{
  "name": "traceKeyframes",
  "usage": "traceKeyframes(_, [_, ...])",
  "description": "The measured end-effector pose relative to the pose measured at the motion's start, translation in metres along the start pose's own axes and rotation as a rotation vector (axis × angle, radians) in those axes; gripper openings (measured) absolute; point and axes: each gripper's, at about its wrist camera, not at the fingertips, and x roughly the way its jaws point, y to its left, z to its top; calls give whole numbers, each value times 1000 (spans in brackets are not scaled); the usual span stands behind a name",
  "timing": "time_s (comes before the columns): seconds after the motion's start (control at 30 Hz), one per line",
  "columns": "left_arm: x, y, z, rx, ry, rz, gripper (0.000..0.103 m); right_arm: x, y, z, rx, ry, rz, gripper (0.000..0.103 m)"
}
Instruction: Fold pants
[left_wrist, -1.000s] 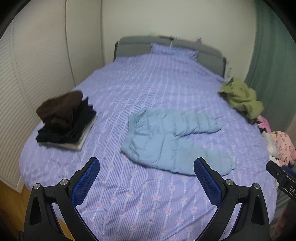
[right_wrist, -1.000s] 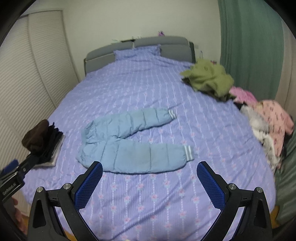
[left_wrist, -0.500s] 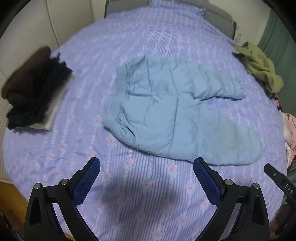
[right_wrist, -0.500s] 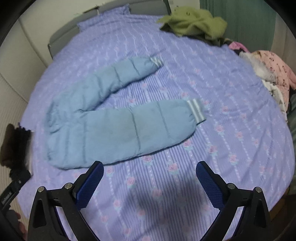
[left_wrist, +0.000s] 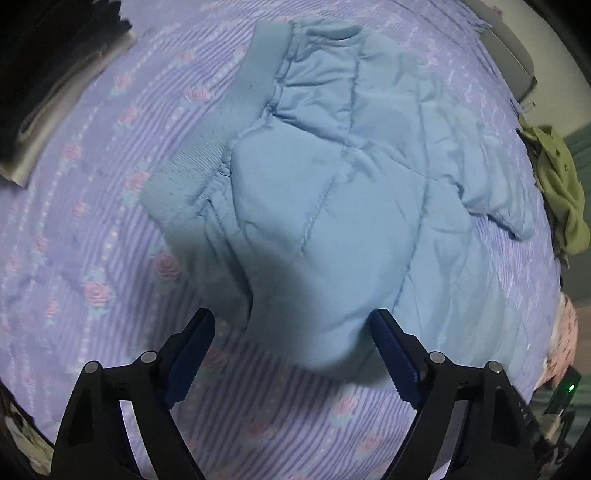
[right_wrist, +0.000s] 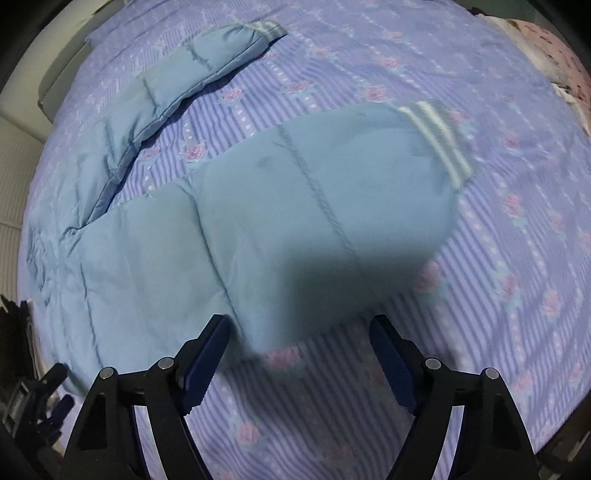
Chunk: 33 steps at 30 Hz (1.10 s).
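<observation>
Light blue padded pants (left_wrist: 332, 206) lie spread flat on the purple floral bedsheet (left_wrist: 92, 258), legs apart. In the left wrist view my left gripper (left_wrist: 291, 332) is open, low over the near edge of the pants' upper part, below the ribbed waistband (left_wrist: 207, 147). In the right wrist view my right gripper (right_wrist: 299, 336) is open, low over the near edge of the nearer leg (right_wrist: 295, 206), whose striped cuff (right_wrist: 439, 140) points right. The far leg (right_wrist: 207, 70) runs up and away. Neither gripper holds cloth.
A stack of dark folded clothes (left_wrist: 48, 74) sits at the bed's left. An olive green garment (left_wrist: 561, 192) lies at the far right, and pink patterned clothes (right_wrist: 554, 48) are heaped on the right side. The bed's near edge is just below both grippers.
Both grippers have moved forward and down toward the pants, which now fill each view. Both stay open. The pants have not moved.
</observation>
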Motion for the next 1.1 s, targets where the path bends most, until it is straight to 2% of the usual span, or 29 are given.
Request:
traceKeyframes(0.03, [5,2,2,-18,9,-13,84,4,0,2,4,2,3,79])
traceKeyframes(0.1, [15,4,5,-51,40,-50,69,11,1,6,11,14,1,73])
traceKeyframes(0.13, [19,4,6,-64,61,-79,59,12,2,8,12,16,5,69])
traceKeyframes(0.17, [18,5,6,-70,68,-98,50,11,5,10,4,15,9,57])
traceKeyframes(0.2, [16,5,8,-67,67,-109,46,9,8,12,-11,11,8,44])
traceKeyframes(0.23, [13,3,8,-56,63,-112,34,5,11,13,-31,4,6,39])
traceKeyframes(0.27, [7,2,9,-39,54,-111,25,1,14,15,-45,0,7,27])
traceKeyframes(0.3, [1,2,9,-26,48,-108,21,-3,14,16,-51,-6,15,16])
traceKeyframes(0.33, [-8,-1,8,8,33,-98,17,-10,16,18,-57,-13,29,15])
traceKeyframes(0.57, [-61,-12,8,143,-68,-48,13,-77,25,19,-132,-90,71,11])
traceKeyframes(0.7, [-70,-7,0,169,-66,-27,13,-100,31,3,-198,-94,62,11])
traceKeyframes(0.9, [-91,9,-38,188,-37,11,13,-128,29,-20,-231,-66,81,11])
traceKeyframes(1.0, [-100,19,-51,164,-16,17,13,-136,27,-27,-229,-61,89,11])
traceKeyframes(1.1, [-104,19,-49,134,-23,13,13,-141,29,-21,-230,-81,94,11])
